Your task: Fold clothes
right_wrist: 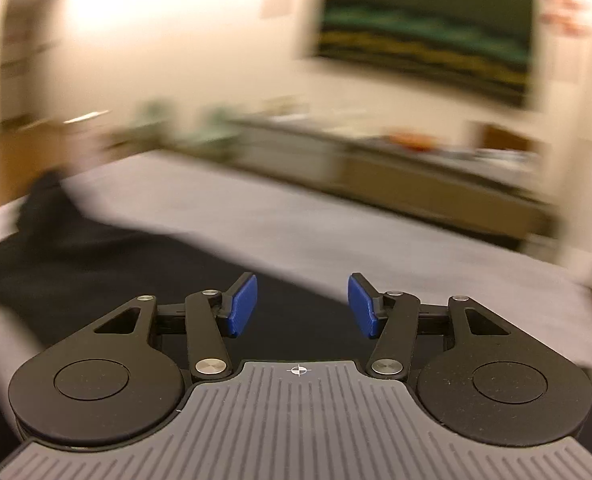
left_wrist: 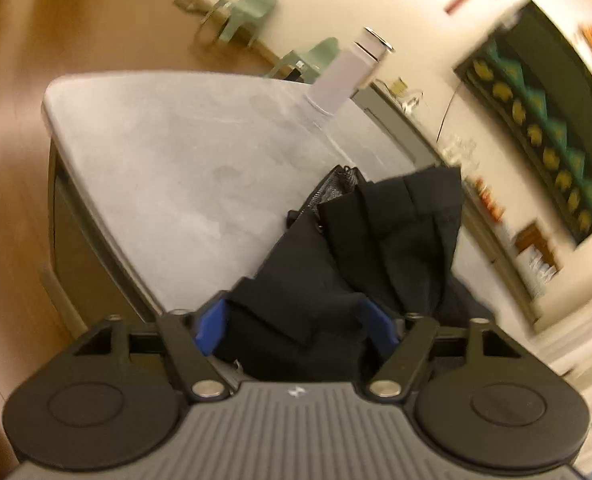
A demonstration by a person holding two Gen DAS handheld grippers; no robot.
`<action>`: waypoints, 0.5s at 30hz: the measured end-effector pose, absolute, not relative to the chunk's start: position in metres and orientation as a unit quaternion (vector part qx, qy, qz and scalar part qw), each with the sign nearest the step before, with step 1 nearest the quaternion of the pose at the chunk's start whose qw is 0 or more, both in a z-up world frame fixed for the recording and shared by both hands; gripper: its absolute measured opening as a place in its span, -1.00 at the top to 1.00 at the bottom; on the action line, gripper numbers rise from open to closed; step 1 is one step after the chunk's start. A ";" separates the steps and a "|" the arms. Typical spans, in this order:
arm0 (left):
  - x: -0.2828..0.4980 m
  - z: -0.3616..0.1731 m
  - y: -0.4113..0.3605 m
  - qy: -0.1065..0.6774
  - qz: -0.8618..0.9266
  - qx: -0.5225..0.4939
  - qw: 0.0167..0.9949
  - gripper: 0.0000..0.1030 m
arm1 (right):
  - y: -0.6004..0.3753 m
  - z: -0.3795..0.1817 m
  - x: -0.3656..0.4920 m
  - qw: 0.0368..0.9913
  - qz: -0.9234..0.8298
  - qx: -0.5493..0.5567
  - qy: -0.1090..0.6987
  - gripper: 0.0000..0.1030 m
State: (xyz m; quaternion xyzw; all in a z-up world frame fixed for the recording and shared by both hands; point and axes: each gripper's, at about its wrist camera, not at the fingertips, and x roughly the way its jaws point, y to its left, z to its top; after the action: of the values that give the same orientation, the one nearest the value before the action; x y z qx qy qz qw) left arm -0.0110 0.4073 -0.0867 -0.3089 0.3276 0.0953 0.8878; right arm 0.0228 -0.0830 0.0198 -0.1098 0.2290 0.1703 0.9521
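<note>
On the grey table (left_wrist: 183,152), toward its right edge, I have the black garment (left_wrist: 376,240) bunched up, and one thick wad of it sits between the blue pads of my left gripper (left_wrist: 291,326), which looks clamped on that cloth. My right gripper (right_wrist: 302,306) hangs above the table with its jaws apart and nothing between them; the garment lies below and to its left. That view is heavily smeared, so I cannot tell where any hem lies. My worry is the left hold: it bites a thick bundle, not a clean edge, so layers may slide out or drag the whole heap off the table's right edge. Grabbing blind with the right could also catch several layers together.
</note>
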 end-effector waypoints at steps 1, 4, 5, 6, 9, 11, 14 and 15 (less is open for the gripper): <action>-0.012 -0.086 0.406 0.332 0.103 -0.286 0.893 -0.02 | -0.050 0.016 0.025 0.941 0.213 -0.119 0.236 -0.11; -0.019 -0.083 0.407 0.338 0.101 -0.258 0.899 -0.02 | 0.044 0.000 0.030 0.899 0.325 -0.149 0.253 -0.14; -0.022 -0.081 0.407 0.341 0.098 -0.255 0.900 -0.03 | 0.072 -0.008 0.030 0.886 0.350 -0.163 0.257 -0.16; -0.026 -0.077 0.409 0.337 0.097 -0.258 0.901 -0.04 | 0.097 -0.017 0.031 0.873 0.370 -0.181 0.262 -0.16; -0.034 -0.060 0.414 0.307 0.085 -0.263 0.911 -0.11 | 0.166 -0.044 0.039 0.839 0.411 -0.227 0.275 -0.16; -0.028 -0.048 0.415 0.287 0.068 -0.252 0.922 -0.33 | 0.198 -0.063 0.050 0.827 0.414 -0.252 0.284 -0.15; 0.002 -0.036 0.411 0.267 0.034 -0.202 0.942 -0.56 | 0.220 -0.083 0.058 0.824 0.399 -0.268 0.299 0.08; 0.018 -0.036 0.410 0.269 0.023 -0.184 0.945 -0.62 | 0.221 -0.087 0.060 0.826 0.393 -0.262 0.308 0.20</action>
State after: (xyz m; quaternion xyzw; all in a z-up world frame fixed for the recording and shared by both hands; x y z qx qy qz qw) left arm 0.0177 0.4095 -0.0363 -0.1835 0.2693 0.0227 0.9451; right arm 0.0600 0.2214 -0.0871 -0.2625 0.3081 0.3928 0.8257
